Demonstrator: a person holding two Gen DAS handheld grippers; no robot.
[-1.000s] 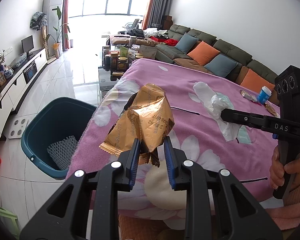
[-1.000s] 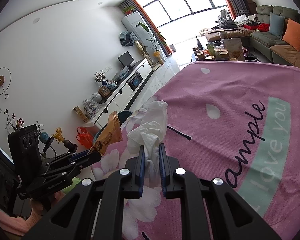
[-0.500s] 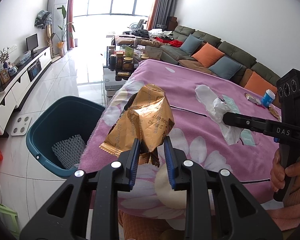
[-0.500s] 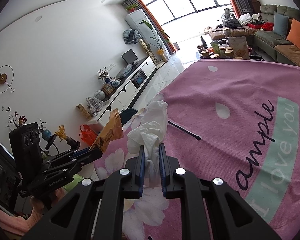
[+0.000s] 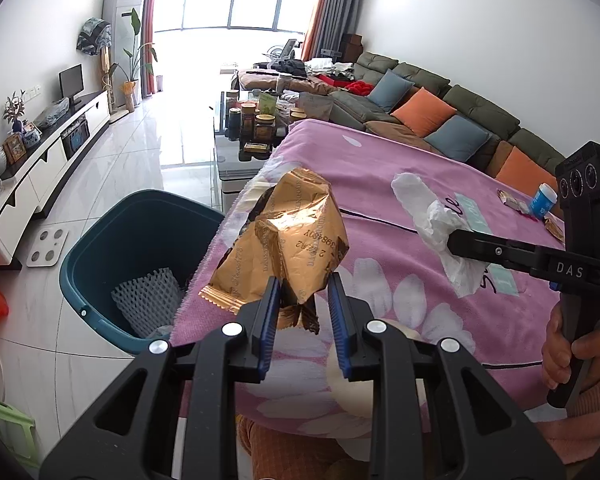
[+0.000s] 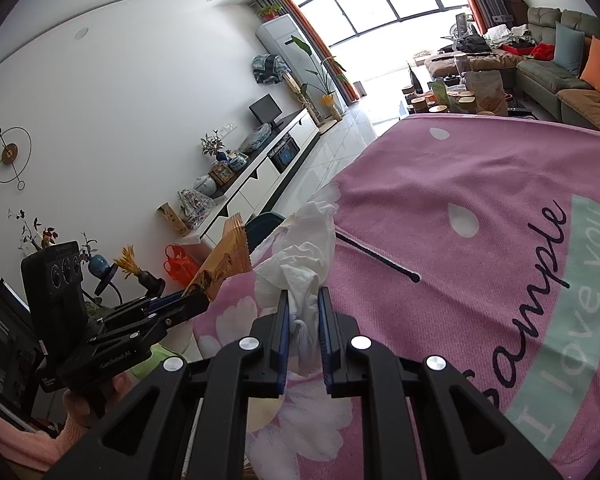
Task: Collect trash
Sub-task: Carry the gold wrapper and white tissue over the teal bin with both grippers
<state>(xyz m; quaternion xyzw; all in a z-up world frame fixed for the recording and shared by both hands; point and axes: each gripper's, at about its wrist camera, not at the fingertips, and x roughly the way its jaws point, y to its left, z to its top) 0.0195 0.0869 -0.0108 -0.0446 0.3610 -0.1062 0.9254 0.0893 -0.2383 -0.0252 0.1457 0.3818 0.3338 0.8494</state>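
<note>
My left gripper [image 5: 302, 289] is shut on a crumpled gold foil wrapper [image 5: 296, 236] and holds it in the air over the near left edge of the pink blanket [image 5: 380, 272]. The wrapper also shows in the right wrist view [image 6: 226, 260]. My right gripper [image 6: 303, 305] is shut on a crumpled white tissue [image 6: 300, 258], held above the blanket; the tissue also shows in the left wrist view [image 5: 436, 220]. A teal trash bin [image 5: 100, 272] with white foam netting [image 5: 146, 300] inside stands on the floor to the left of the table.
More wrappers [image 5: 510, 199] and a small blue-capped bottle [image 5: 543, 199] lie at the blanket's far right. A glass coffee table with jars [image 5: 252, 124] stands beyond. A sofa [image 5: 440, 116] runs along the right, a TV cabinet [image 5: 40, 160] along the left.
Both grippers, still holding their trash, have shifted; the bin and the table edge now sit further right in the left wrist view.
</note>
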